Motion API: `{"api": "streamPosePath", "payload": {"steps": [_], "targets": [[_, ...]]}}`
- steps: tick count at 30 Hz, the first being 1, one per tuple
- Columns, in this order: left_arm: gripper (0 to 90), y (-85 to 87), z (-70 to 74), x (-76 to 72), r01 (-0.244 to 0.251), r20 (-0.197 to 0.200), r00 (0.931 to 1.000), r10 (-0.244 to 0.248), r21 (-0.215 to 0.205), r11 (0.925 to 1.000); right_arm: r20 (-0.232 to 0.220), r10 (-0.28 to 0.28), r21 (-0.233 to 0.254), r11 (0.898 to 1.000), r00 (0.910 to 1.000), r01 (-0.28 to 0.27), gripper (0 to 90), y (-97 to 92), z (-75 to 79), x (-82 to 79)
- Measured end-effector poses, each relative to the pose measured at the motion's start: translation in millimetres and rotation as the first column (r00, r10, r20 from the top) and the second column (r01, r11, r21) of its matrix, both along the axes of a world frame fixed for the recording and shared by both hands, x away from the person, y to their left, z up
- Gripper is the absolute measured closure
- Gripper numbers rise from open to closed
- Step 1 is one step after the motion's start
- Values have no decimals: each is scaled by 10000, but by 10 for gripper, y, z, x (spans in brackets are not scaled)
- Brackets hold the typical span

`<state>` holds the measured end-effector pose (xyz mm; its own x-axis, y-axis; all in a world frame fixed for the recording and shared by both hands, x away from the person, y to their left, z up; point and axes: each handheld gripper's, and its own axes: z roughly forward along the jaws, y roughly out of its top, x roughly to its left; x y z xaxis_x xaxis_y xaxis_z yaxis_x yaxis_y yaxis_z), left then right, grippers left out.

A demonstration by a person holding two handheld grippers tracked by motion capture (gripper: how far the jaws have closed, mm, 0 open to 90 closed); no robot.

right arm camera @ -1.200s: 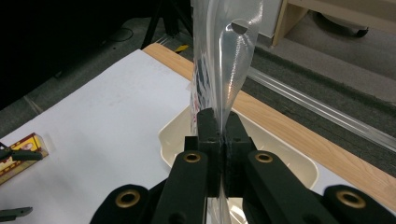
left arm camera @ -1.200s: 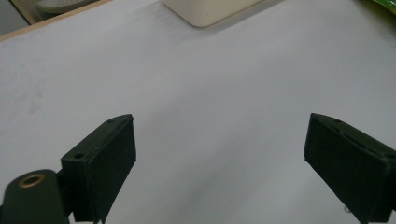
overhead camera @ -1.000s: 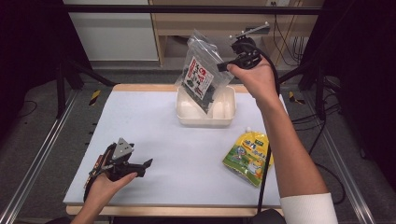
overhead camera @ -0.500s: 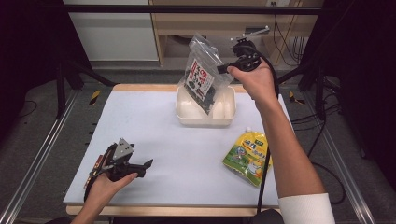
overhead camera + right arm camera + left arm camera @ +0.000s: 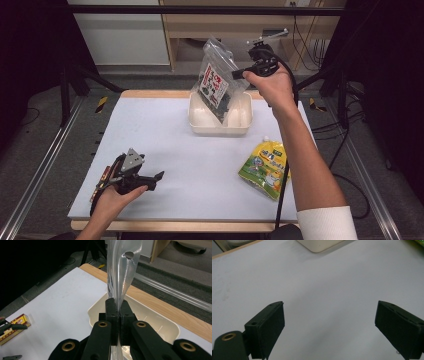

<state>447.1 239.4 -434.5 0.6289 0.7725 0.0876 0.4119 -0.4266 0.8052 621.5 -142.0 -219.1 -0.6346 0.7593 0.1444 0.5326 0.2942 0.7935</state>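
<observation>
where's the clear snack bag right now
In the high view the clear snack bag hangs from the right tongs, its lower end in the cream tub at the table's far edge.

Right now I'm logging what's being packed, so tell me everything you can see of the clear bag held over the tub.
The bag is clear, glossy plastic with a punched hang hole near its top edge. Inside lie dark contents behind a white label with red and black print too small to read. It hangs tilted above the cream tub, its lower corner dipping inside. The right tool is shut on its edge; whether it touches the tub is unclear.
</observation>
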Motion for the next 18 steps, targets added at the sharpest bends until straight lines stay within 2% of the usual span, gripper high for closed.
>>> {"api": "streamPosePath", "payload": {"steps": [4,9,18], "targets": [[87,0,-1,0,19,-6,10000,-19,44,10000,-117,-1,-32,10000,9999,0,890,4,-31,15],[87,4,-2,3,31,-20,10000,-31,86,10000,-284,57,418,9991,9996,-46,890,-16,-98,41],[87,-4,-7,2,69,-69,10000,-68,94,9999,-477,113,572,9983,9988,-85,890,13,-130,72]]}}
